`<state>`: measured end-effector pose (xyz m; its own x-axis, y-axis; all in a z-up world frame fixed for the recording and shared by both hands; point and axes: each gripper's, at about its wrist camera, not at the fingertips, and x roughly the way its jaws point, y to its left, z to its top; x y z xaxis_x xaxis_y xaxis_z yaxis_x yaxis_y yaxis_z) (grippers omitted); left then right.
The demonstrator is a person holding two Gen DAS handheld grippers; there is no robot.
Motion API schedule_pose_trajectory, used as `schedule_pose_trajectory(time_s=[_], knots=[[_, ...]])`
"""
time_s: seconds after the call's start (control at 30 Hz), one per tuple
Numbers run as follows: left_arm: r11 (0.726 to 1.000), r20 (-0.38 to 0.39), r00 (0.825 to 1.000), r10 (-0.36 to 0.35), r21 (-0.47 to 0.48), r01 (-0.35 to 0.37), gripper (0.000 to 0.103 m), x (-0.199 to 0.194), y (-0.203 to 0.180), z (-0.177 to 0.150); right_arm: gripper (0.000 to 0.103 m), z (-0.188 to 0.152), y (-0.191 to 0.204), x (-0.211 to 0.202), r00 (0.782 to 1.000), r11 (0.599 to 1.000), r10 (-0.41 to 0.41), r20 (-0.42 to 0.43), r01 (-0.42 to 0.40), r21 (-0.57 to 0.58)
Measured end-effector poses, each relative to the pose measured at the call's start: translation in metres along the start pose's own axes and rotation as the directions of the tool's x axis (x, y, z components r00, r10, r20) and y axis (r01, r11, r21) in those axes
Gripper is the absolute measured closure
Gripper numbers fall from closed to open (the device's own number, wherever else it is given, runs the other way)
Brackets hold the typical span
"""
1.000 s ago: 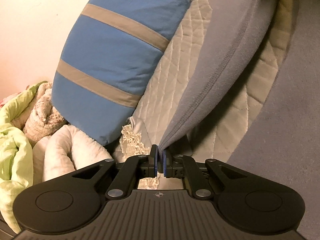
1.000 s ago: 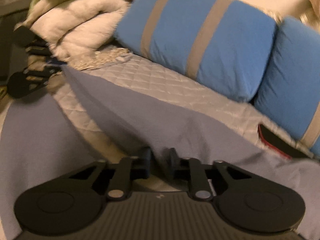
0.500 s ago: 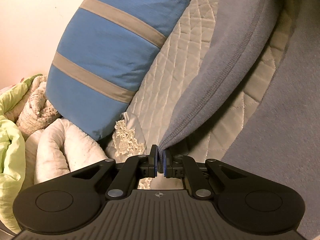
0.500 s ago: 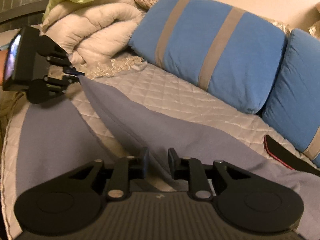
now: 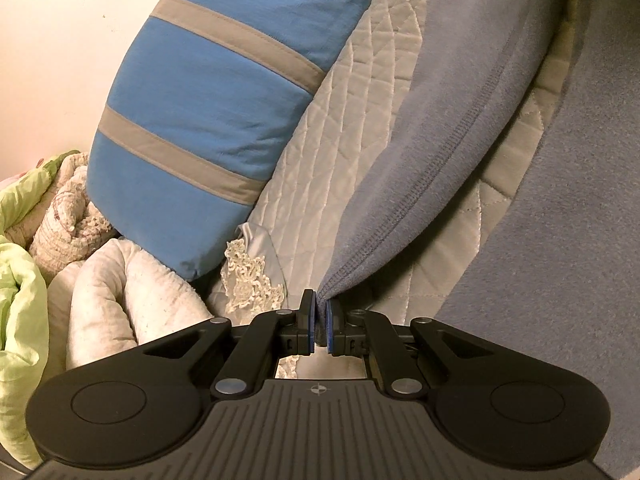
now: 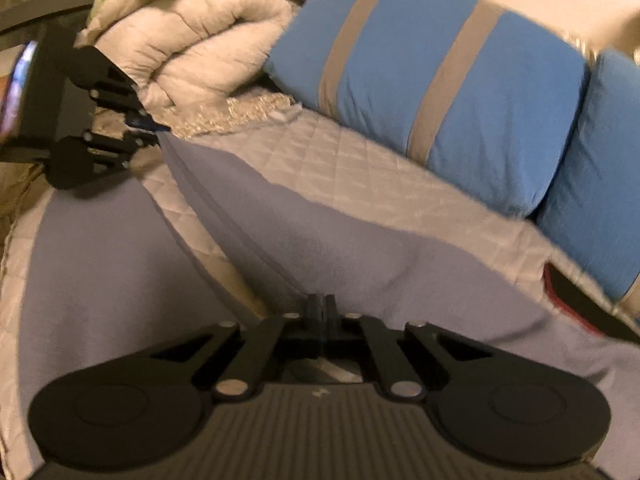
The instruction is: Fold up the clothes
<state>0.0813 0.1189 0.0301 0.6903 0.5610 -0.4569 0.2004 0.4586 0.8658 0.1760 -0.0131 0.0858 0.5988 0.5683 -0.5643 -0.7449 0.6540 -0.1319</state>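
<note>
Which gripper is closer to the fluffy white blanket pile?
Left. The left gripper sits right beside the white blanket pile, clamped on the grey garment. The right gripper is farther along that garment.

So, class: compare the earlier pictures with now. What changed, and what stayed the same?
The right gripper had its fingers apart over the grey garment; now they have shut on its edge. The left gripper stayed clamped on the garment's corner, and the blue pillow kept still.

We see a grey-blue garment, a blue pillow with grey stripes, a cream diamond-quilted bedspread, a lime-green blanket, black grippers.
</note>
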Motion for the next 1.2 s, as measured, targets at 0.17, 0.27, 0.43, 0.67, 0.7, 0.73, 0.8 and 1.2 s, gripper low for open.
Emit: schedule_pose_trajectory(time_s=[0.17, 0.27, 0.43, 0.67, 0.7, 0.73, 0.8, 1.2], knots=[[1.000, 0.004, 1.000, -0.023, 0.009, 0.023, 0.098, -0.002, -0.001, -0.001, 0.102, 0.001, 0.010, -0.030, 1.000, 0.996, 0.021, 0.016, -0.019, -0.091], [0.999, 0.002, 0.999, -0.041, 0.022, 0.041, 0.098, -0.003, -0.002, -0.003, 0.102, -0.004, 0.017, -0.036, 0.999, 0.990, 0.043, -0.005, -0.043, -0.132], [0.994, -0.008, 0.995, -0.101, 0.033, 0.101, 0.096, -0.006, 0.002, -0.009, 0.102, -0.014, 0.026, -0.031, 0.999, 0.983, 0.026, -0.047, -0.034, -0.178], [0.978, -0.071, 0.981, -0.181, 0.092, 0.187, 0.085, -0.021, 0.015, -0.018, 0.051, -0.009, 0.018, -0.033, 0.999, 0.994, -0.030, 0.031, 0.033, -0.109], [0.979, -0.076, 0.979, -0.187, 0.074, 0.192, 0.079, -0.023, 0.021, -0.019, 0.046, -0.008, 0.016, -0.033, 0.998, 0.994, -0.035, 0.043, 0.039, -0.099], [0.977, -0.069, 0.976, -0.208, 0.038, 0.211, 0.075, -0.025, 0.030, -0.020, 0.045, -0.007, 0.015, -0.032, 0.998, 0.995, -0.040, 0.051, 0.044, -0.091], [0.956, -0.021, 0.958, -0.286, -0.075, 0.284, 0.068, -0.031, 0.053, -0.022, 0.044, -0.007, 0.013, -0.028, 0.997, 0.996, -0.047, 0.057, 0.051, -0.077], [0.783, 0.203, 0.935, -0.290, -0.512, 0.354, 0.059, -0.025, 0.100, -0.001, 0.097, -0.003, 0.003, 0.012, 0.999, 1.000, 0.024, -0.033, -0.025, -0.007]])
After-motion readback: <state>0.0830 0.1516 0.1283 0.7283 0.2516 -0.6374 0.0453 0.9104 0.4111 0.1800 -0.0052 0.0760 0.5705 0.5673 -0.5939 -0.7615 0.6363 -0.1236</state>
